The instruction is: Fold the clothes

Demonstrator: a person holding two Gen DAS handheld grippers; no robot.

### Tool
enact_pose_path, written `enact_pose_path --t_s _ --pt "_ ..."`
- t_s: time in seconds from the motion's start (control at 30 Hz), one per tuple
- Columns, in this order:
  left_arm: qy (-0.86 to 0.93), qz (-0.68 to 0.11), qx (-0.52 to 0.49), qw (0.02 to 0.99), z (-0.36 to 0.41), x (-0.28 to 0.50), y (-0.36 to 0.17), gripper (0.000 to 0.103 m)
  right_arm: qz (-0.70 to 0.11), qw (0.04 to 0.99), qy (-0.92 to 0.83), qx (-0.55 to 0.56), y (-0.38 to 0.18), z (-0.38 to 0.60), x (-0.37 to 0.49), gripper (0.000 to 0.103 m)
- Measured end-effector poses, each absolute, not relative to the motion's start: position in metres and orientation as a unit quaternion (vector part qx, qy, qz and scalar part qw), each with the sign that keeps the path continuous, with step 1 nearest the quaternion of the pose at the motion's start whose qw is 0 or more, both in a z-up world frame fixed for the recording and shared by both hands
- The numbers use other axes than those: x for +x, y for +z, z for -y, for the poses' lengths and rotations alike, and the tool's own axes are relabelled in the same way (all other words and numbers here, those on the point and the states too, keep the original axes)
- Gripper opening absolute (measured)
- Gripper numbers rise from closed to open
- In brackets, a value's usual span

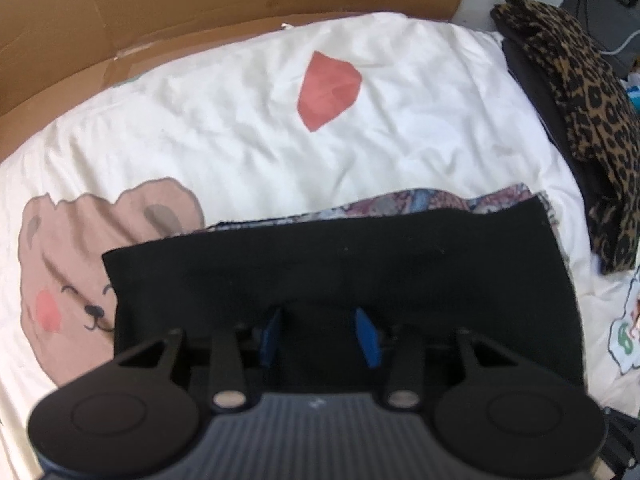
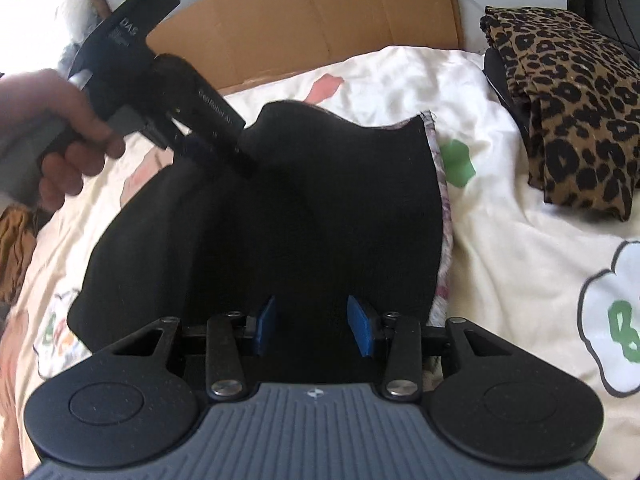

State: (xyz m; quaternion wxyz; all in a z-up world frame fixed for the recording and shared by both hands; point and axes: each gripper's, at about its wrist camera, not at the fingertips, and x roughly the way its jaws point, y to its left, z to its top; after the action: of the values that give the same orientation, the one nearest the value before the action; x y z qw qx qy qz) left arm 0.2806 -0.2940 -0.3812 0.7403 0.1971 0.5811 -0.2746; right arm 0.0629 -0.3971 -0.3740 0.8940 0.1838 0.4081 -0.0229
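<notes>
2 blue pads of the left gripper (image 1: 320, 332) stand apart above a black cloth (image 1: 340, 272); whether they pinch it cannot be told. A patterned layer (image 1: 420, 200) peeks out beyond the cloth's far edge, on a white bedsheet (image 1: 240, 120) with a bear print (image 1: 100, 248). A leopard-print garment (image 1: 592, 120) lies far right.

From the right wrist, the right gripper (image 2: 312, 326) also stands spread over the same black cloth (image 2: 320, 220), grip unclear. Ahead left, a hand (image 2: 60, 132) tilts the left gripper (image 2: 246, 160) onto the cloth's raised far edge. The leopard-print garment (image 2: 568, 120) lies right.
</notes>
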Motion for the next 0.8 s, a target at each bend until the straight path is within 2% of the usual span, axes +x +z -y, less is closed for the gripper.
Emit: enact_pose_path --t_s 0.37,0.8 --pt "-0.286 -0.578 0.197 0.738 0.293 0.283 -0.383 0.047 -0.403 0.899 -0.028 0.171 -0.382 0.401 0.022 0.046" --pt "-0.297 -0.569 0.193 0.742 0.290 0.283 -0.387 0.049 -0.402 0.902 -0.023 0.157 -0.382 0.399 0.014 0.046"
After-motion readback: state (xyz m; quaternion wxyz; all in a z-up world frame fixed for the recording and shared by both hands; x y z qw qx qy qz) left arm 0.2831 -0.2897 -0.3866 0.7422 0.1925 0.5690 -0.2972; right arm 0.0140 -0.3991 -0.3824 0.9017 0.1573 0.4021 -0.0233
